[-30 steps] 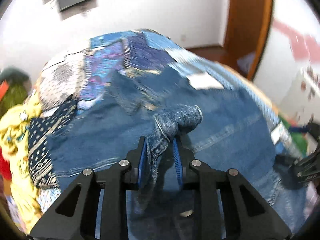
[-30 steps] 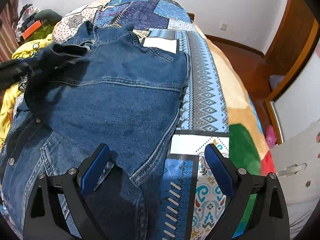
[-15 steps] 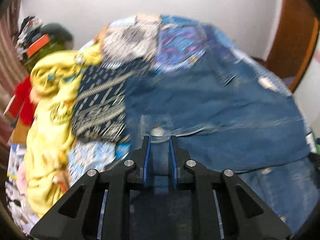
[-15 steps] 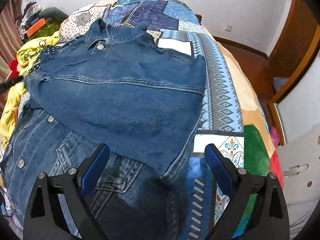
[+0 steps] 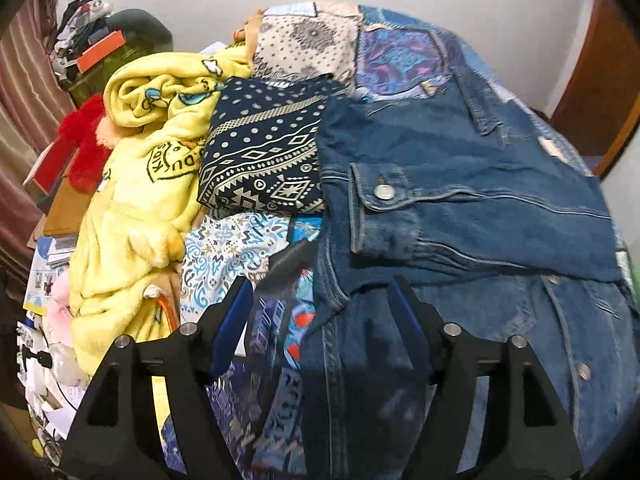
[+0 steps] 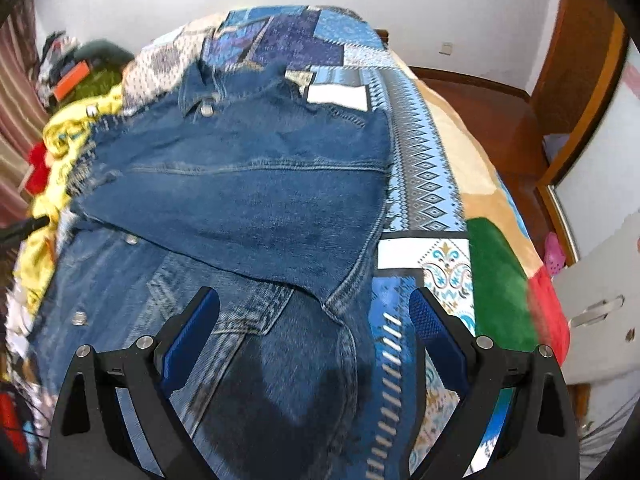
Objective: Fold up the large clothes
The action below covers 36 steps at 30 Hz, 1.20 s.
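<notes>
A blue denim jacket (image 5: 460, 152) lies spread on the bed, also in the right wrist view (image 6: 260, 200). One sleeve is folded across its body, and the buttoned cuff (image 5: 380, 208) rests near the jacket's left edge. My left gripper (image 5: 320, 312) hovers just in front of that cuff with its jaws opening. The jacket's edge lies under the gap and nothing is pinched. My right gripper (image 6: 312, 304) stands wide open above the jacket's lower right part, near the folded sleeve's shoulder seam, holding nothing.
A yellow fleece garment (image 5: 136, 200), a navy patterned cloth (image 5: 264, 160) and a red plush thing (image 5: 84, 144) pile up left of the jacket. The patchwork bedspread (image 6: 424, 184) shows to the right. Beyond it are a wooden door frame (image 6: 580, 60) and a white cabinet (image 6: 600, 300).
My left gripper carried the sleeve cuff leftward across the jacket, laid it down and opened off it. The right gripper stayed open and shifted only slightly.
</notes>
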{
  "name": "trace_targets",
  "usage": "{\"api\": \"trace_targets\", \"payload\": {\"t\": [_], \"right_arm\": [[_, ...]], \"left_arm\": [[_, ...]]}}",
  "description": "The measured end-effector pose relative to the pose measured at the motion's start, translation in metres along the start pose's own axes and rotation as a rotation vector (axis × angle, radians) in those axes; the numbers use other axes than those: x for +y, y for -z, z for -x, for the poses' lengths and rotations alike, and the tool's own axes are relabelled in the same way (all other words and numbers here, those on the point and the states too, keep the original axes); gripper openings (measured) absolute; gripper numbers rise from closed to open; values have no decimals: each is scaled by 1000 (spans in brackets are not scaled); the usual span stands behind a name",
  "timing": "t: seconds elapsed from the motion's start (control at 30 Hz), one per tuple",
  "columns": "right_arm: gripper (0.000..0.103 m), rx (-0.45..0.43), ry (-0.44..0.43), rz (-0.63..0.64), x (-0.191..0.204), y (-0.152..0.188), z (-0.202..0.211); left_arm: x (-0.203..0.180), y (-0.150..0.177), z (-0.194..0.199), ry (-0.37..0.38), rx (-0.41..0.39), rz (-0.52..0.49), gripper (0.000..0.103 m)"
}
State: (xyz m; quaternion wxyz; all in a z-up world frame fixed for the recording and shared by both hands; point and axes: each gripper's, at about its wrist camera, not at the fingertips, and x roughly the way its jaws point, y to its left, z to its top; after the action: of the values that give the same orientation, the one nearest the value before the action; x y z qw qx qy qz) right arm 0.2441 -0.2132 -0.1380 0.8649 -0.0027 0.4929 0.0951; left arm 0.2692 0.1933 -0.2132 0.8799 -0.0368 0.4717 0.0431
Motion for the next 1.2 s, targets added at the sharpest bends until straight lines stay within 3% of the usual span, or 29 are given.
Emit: {"api": "trace_targets", "payload": {"t": [0.17, 0.47, 0.63, 0.73, 0.87, 1.0, 1.2], "right_arm": [[95, -9, -57, -64, -12, 15, 22], [95, 43, -171, -177, -22, 67, 32], [95, 55, -266, -239, -23, 86, 29], [95, 62, -309, -269, -22, 92, 26], [94, 57, -348, -275, -20, 95, 25], [82, 67, -370, -264, -16, 98, 20], [52, 67, -339, -255, -14, 104, 18]], "left_arm": [[8, 20, 23, 61, 3, 47, 88], [35, 86, 12, 180, 148, 244, 88], [42, 121, 3, 295, 216, 385, 88], [38, 135, 0, 360, 243, 433, 88], [32, 148, -1, 387, 255, 448, 88], [31, 154, 7, 389, 233, 466, 83], [34, 162, 18, 373, 203, 491, 56]]}}
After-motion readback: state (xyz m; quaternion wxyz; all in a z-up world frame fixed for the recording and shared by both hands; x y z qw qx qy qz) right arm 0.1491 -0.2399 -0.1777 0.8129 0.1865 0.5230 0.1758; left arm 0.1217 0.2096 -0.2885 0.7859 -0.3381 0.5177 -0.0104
